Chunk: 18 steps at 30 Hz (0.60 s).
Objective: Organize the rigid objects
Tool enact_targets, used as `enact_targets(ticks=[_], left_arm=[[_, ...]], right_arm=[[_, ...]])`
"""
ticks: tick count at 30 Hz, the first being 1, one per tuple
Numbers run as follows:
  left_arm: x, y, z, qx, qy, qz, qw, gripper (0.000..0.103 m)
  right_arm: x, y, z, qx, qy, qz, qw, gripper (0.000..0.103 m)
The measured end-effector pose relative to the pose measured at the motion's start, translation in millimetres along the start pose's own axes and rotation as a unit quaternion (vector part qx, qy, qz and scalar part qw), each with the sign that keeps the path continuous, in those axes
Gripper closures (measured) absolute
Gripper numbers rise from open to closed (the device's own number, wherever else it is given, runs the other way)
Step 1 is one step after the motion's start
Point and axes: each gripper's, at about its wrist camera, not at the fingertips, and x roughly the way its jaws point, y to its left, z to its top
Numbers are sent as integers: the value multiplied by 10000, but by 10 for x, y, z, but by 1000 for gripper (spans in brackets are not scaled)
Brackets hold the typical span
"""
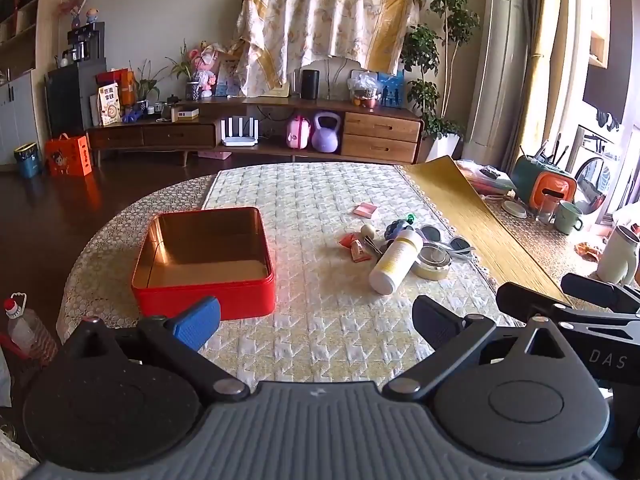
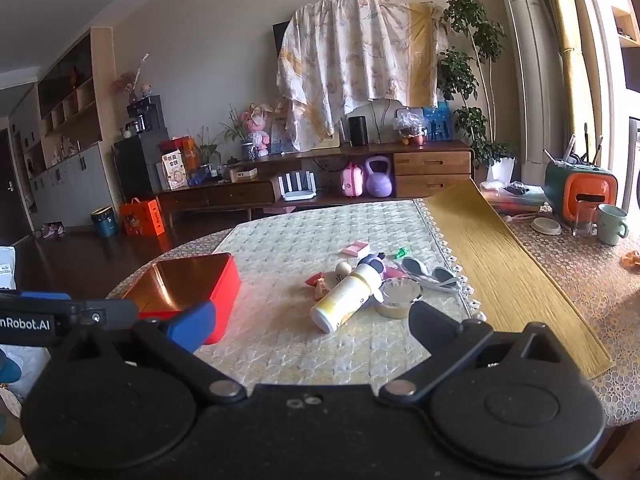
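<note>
Red tin box (image 1: 204, 292): glossy metal, coppery inside. Tablecloth (image 1: 320, 200): quilted cloth. White bottle (image 1: 394, 260): smooth plastic.

From the left wrist view I read "DAS" in pale letters on the black arm of the right gripper (image 1: 568, 304) at the frame's right edge. From the right wrist view I read "nRobot.AI", cut off at the frame edge, on the left gripper (image 2: 68, 316). The cereal box (image 2: 174, 171) print is too small for me to read.
</note>
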Motion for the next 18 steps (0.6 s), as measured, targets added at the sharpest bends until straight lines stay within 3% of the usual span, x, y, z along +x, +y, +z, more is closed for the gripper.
enact_targets(ticks=[18], left_arm=[[-6,-27,5,10,-1,10,10000,0]], right_arm=[[-29,28,-8,-44,0,58,10000,0]])
